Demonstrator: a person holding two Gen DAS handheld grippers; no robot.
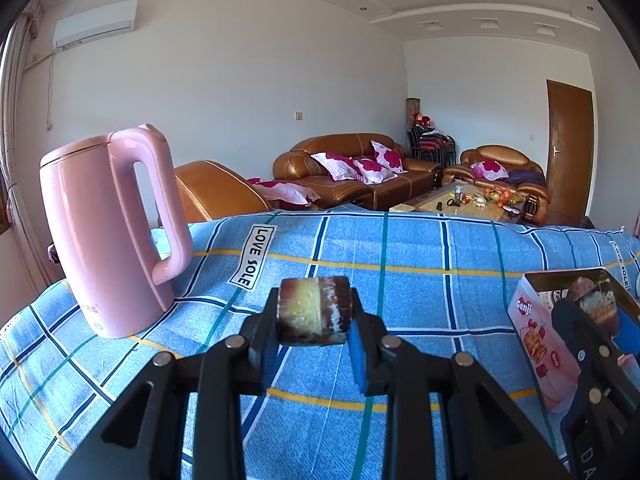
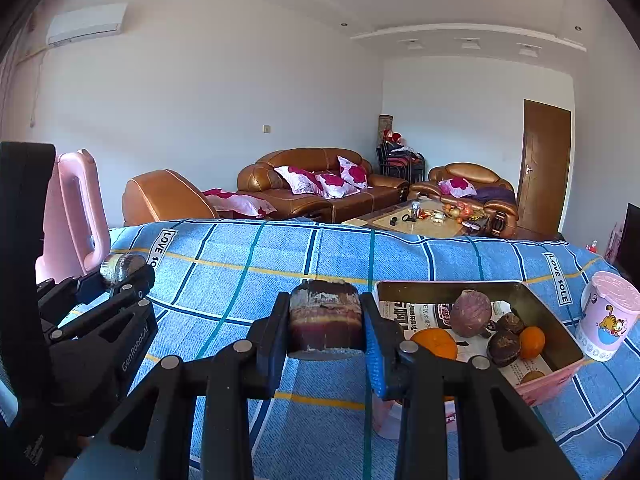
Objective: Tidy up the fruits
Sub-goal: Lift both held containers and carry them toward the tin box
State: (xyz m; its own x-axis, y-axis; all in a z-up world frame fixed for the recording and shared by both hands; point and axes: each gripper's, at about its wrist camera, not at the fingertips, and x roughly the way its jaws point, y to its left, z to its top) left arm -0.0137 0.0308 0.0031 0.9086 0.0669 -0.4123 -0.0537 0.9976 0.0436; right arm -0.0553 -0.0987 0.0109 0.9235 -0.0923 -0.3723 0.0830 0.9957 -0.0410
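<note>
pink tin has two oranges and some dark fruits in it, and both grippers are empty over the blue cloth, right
Not quite: the grippers are not empty. The left gripper and the right gripper are each shut on a short cut piece, as each wrist view shows. The rest holds: the right wrist view shows the pink tin with two oranges and dark fruits, over the blue cloth.

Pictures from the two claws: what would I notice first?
Each claw grips a short brown chunk of sugarcane: the left claw and the right claw. A big pink kettle stands on the blue checked cloth to the left, and a tin box to the right holds oranges.
</note>
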